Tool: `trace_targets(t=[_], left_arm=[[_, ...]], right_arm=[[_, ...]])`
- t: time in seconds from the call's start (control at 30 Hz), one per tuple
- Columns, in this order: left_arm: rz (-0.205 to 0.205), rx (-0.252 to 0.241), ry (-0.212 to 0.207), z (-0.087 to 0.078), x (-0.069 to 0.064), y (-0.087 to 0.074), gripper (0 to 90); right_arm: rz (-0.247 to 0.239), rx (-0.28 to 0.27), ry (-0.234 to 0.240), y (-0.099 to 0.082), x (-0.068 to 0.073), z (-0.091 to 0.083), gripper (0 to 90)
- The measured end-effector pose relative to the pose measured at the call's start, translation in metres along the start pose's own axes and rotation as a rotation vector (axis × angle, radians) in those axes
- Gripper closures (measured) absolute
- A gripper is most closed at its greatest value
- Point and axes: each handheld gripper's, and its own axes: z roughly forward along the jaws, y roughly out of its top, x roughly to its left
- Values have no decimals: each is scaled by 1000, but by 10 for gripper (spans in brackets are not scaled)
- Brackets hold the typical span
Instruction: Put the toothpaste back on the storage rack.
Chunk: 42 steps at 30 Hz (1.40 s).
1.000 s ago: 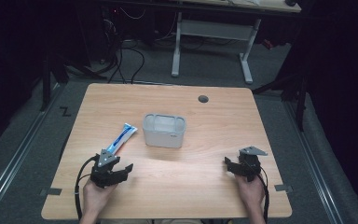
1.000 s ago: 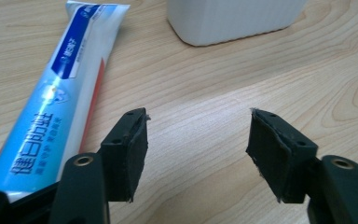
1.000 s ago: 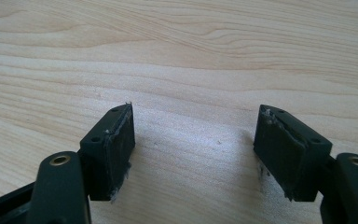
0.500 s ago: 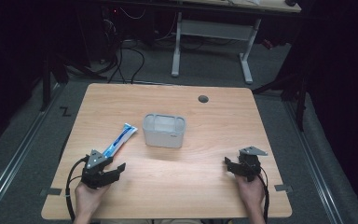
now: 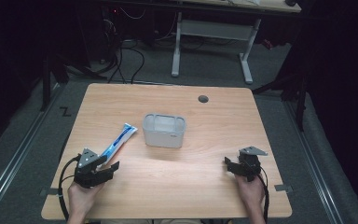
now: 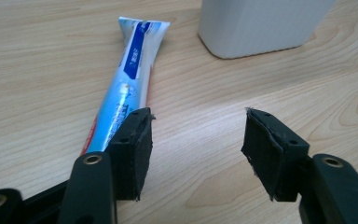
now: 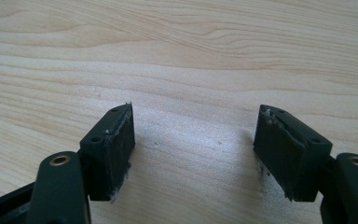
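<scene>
My left gripper has just been closing a little, jaws apart with nothing between them. The tube lies flat just outside its left jaw, untouched; the tub stands ahead to the right. My right gripper waits wide and empty over bare table. I judge the pick not yet begun: grasping and moving the tube remain.

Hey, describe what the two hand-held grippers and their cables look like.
Both are black. The left hand-held gripper and the right hand-held gripper each carry a grey three-cornered plate on top and trail a black cable. Each has two blocky jaws with dark pads, frayed at the edges, and brass-ringed holes on the jaw arms. The forearms show no sleeves.
</scene>
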Motion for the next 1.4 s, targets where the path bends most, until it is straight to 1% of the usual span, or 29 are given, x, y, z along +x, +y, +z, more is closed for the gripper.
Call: trace_targets(t=[0.07,0.1,0.13,0.2,0.23,0.27,0.3,0.33,0.4,0.43,0.57,0.63,0.67,0.7,0.73,0.77,0.8,0.83,0.87,0.9,0.93,0.97,1.0,1.03,1.07,1.13,1.23,1.27,1.4], left_arm=[[-6,6,4,0,2,0,432],[-27,11,-3,-1,5,1,440],[-30,11,-8,-2,6,3,445],[-25,19,-8,-2,6,5,457],[-15,26,-8,-2,5,7,457],[0,42,-8,-1,5,12,460],[0,42,-8,-1,5,12,461],[16,55,-6,-1,5,16,463],[22,57,-2,-1,5,18,470],[37,63,4,0,6,23,475],[58,61,17,1,9,32,491],[68,69,25,3,11,36,490],[79,73,32,4,13,39,489],[79,73,32,4,13,39,488],[85,85,33,7,14,44,488],[85,85,33,7,14,44,488],[99,101,33,10,17,49,490],[99,101,33,10,17,49,498],[109,111,37,14,19,54,505],[109,111,37,14,19,54,511],[108,118,31,17,22,60,514],[106,129,34,18,23,63,509],[106,129,34,18,23,63,499],[93,138,35,21,24,67,495],[93,138,35,21,24,67,494],[107,153,56,26,25,74,497],[101,154,55,29,26,77,497],[110,167,65,33,27,81,495],[117,185,70,40,27,85,492]], right_arm=[[-1,0,-1,0,0,0,288],[-1,1,0,0,0,0,288],[-1,1,1,0,0,0,288],[0,1,1,0,0,0,288],[-1,1,1,0,0,0,288],[-1,1,2,0,0,0,288],[-2,0,1,0,0,0,288],[-2,0,2,0,0,0,288],[-2,1,2,0,0,0,288],[-3,0,2,0,0,0,288],[-3,1,3,0,0,0,288],[-4,1,4,0,0,0,288],[-4,1,4,0,0,0,288],[-4,1,4,0,0,0,288],[-2,1,3,0,0,0,288],[-5,1,4,0,0,0,288],[-4,1,4,0,0,0,288],[-4,1,4,0,0,0,288],[-5,1,4,0,0,0,288],[-5,1,4,0,0,0,288],[-5,1,4,0,0,0,287],[-5,1,4,0,0,0,287],[-5,1,4,0,0,0,287],[-6,1,4,0,0,0,288],[-6,1,4,0,0,0,288],[-6,2,5,0,0,0,287],[-6,1,5,0,0,0,287],[-5,2,4,0,0,0,287],[-7,1,5,0,0,0,287]])
